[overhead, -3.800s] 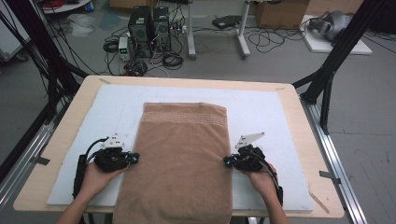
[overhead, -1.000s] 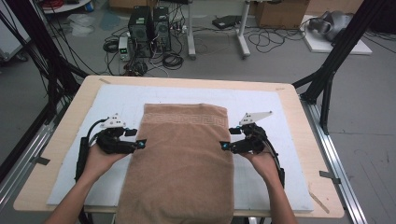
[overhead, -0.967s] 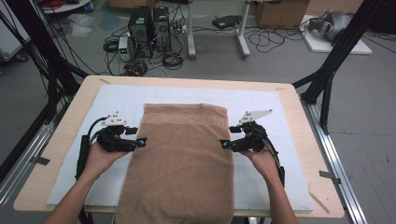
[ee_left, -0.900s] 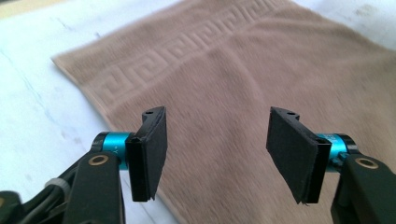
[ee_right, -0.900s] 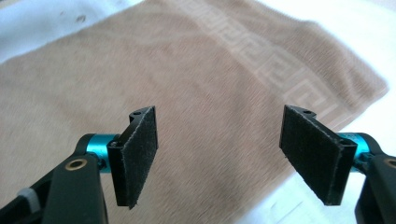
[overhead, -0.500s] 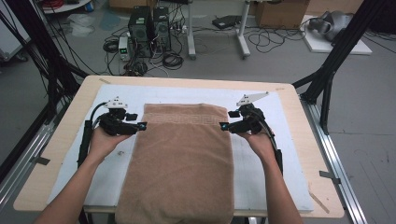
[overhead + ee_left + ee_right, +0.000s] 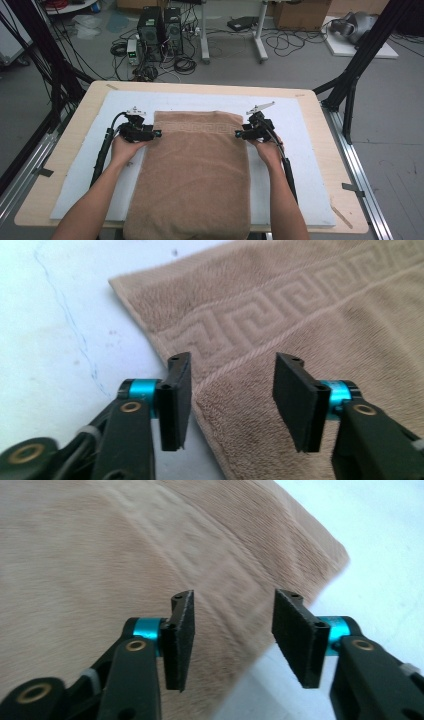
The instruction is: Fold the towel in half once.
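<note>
A brown towel [image 7: 192, 170] with a woven Greek-key band, on which no brand, label or writing can be read, is spread lengthwise on the white mat [image 7: 310, 150], its near end hanging past the mat's near edge. The left gripper [image 7: 152, 133] is held at the towel's far left corner and the right gripper [image 7: 239, 134] at its far right corner. Both sets of jaws have just been closing and are seen partly apart, each straddling the towel's side edge just short of the band, with no cloth pinched between the pads.
</note>
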A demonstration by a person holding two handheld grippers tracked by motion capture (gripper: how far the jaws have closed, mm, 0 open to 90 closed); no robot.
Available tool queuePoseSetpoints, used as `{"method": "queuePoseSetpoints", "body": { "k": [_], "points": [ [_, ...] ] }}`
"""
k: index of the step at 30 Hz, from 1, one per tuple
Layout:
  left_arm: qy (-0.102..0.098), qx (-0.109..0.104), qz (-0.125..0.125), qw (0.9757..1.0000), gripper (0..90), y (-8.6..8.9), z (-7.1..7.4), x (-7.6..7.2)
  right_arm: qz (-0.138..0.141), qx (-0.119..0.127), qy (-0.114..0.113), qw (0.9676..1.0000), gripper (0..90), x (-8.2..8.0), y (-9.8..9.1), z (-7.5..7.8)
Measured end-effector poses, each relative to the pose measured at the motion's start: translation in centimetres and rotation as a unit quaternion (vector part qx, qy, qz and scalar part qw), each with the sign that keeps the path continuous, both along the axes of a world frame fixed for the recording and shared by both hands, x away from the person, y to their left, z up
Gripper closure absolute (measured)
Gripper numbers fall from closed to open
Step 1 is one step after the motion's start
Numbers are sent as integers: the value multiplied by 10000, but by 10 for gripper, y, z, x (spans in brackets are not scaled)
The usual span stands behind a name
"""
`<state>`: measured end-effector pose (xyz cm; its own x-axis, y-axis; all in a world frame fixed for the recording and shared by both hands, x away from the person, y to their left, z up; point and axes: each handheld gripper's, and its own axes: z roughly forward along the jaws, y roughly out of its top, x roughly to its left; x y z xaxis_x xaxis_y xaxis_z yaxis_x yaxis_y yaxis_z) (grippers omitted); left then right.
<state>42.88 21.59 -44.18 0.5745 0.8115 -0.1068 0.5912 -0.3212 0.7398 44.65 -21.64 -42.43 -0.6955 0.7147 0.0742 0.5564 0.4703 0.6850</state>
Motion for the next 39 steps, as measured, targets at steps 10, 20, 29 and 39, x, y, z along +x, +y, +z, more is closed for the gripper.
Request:
{"method": "queuePoseSetpoints", "body": {
  "k": [10,20,29,39],
  "points": [
    [-146,239,187,9994,819,1,1,1,-196,-216,172,9994,794,2,3,-10],
    [-210,123,36,9997,865,7,11,-4,37,-57,97,9999,828,-2,0,2],
    [-484,-130,-152,9986,866,18,38,-26,318,301,-179,9989,829,-22,-4,33],
    [-941,101,-687,9931,865,24,55,-95,890,538,-279,9942,827,-86,-14,62]
  ]
}}
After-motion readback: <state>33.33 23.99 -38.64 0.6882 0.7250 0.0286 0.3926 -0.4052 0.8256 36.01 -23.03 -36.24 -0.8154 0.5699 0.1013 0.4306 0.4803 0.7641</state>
